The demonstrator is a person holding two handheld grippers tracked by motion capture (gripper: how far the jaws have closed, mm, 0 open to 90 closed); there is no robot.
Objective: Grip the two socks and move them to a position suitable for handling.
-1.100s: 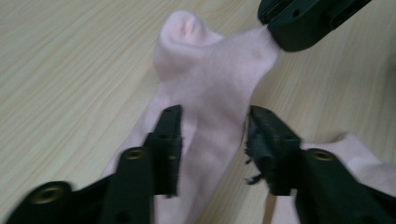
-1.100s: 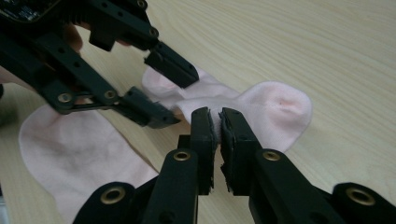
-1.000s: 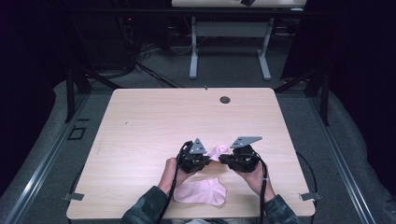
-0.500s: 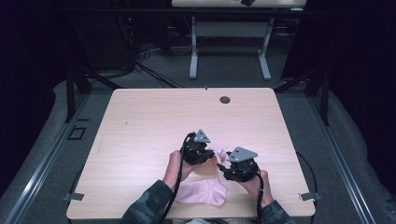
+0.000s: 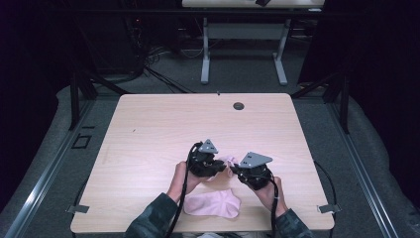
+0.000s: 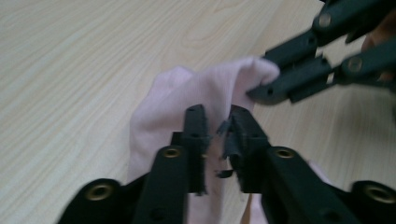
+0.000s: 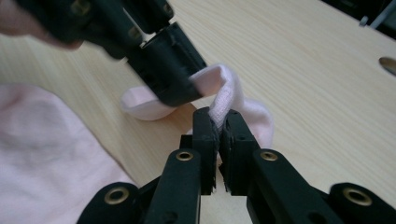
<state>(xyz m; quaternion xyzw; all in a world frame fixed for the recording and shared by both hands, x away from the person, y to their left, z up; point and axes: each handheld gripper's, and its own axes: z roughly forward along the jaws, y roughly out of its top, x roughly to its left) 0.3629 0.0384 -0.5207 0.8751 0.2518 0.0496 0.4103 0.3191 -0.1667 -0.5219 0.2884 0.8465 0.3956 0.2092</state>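
We see the pink sock (image 7: 224,95) stretched between both grippers: right fingers (image 7: 219,126) clenched on its edge, left fingers (image 6: 195,122) easing apart over it

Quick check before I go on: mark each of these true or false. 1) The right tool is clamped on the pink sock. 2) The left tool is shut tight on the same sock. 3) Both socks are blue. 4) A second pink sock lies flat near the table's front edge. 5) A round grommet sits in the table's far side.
1) True: the right tool pinches a fold of the pink sock.
2) False: the left tool shows a gap between its jaws, which have just been opening over the sock.
3) False: both are pink.
4) True: the second pink sock lies flat there.
5) True: the grommet sits in the table.
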